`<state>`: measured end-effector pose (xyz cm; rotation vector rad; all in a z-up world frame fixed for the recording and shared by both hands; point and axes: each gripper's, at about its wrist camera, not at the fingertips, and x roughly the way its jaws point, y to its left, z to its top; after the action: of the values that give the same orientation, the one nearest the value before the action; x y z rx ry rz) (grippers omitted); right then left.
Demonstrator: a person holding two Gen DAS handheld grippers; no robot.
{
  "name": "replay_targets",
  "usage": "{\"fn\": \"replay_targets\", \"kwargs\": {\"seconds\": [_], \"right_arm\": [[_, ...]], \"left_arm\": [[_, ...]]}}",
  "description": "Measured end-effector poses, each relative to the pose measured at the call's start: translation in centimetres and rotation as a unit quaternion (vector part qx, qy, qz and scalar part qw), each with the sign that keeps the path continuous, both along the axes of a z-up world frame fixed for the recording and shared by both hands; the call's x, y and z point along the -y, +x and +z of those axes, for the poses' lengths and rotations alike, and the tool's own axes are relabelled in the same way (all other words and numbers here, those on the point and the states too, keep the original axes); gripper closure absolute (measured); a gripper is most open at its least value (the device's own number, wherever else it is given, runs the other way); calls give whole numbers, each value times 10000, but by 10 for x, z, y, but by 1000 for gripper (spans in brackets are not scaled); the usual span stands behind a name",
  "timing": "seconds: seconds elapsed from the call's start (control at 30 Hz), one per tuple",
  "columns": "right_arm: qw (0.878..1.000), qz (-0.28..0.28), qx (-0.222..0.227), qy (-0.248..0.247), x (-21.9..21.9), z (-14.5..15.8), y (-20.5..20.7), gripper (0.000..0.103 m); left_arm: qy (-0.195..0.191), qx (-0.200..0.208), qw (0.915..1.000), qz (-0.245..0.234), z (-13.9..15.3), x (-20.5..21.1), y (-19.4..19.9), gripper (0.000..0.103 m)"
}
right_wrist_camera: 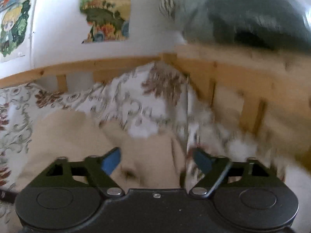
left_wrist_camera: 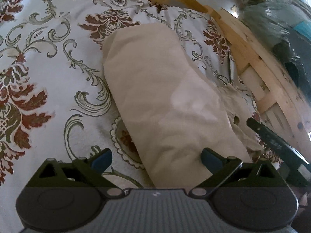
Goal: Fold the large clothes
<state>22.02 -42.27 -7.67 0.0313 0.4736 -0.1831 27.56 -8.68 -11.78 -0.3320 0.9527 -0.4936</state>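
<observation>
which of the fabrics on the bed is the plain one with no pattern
The beige folded garment, lying lengthwise in front of the left gripper. The bedspread under it is white with red and green floral scrolls.

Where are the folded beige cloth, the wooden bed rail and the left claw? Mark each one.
folded beige cloth (left_wrist_camera: 163,89), left wrist view, on the middle of its top layer.
wooden bed rail (left_wrist_camera: 250,44), left wrist view, on the top board.
left claw (left_wrist_camera: 156,156), left wrist view, midway between its blue fingertips.

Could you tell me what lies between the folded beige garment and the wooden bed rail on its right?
In the left wrist view, a strip of the floral bedspread separates the beige garment from the wooden rail.
</observation>
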Motion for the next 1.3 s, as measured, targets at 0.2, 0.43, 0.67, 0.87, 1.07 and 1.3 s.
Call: {"fn": "replay_targets", "kwargs": {"seconds": [0.2,0.43,0.67,0.87,1.07,1.3], "right_arm": [[9999,-23,-63,-133,2,-16,25,61],[9937,149,364,-1047,-15,-12,26,100],[9679,532,862,-2299,-35,-12,46,102],[9860,151,111,-1660,-4,-39,82,103],[9968,89,252,-750,17,-25,76,91],[9957,246,307,839,48,-13,67,16]], "left_arm": [[149,218,9995,-153,5,3,-8,3],[122,265,9993,-232,5,3,-8,3],[106,286,9995,-120,10,3,0,3],[-224,299,9993,-18,6,-5,13,3],[-99,59,9998,138,-7,-8,31,0],[219,94,9996,116,-7,3,34,0]]}}
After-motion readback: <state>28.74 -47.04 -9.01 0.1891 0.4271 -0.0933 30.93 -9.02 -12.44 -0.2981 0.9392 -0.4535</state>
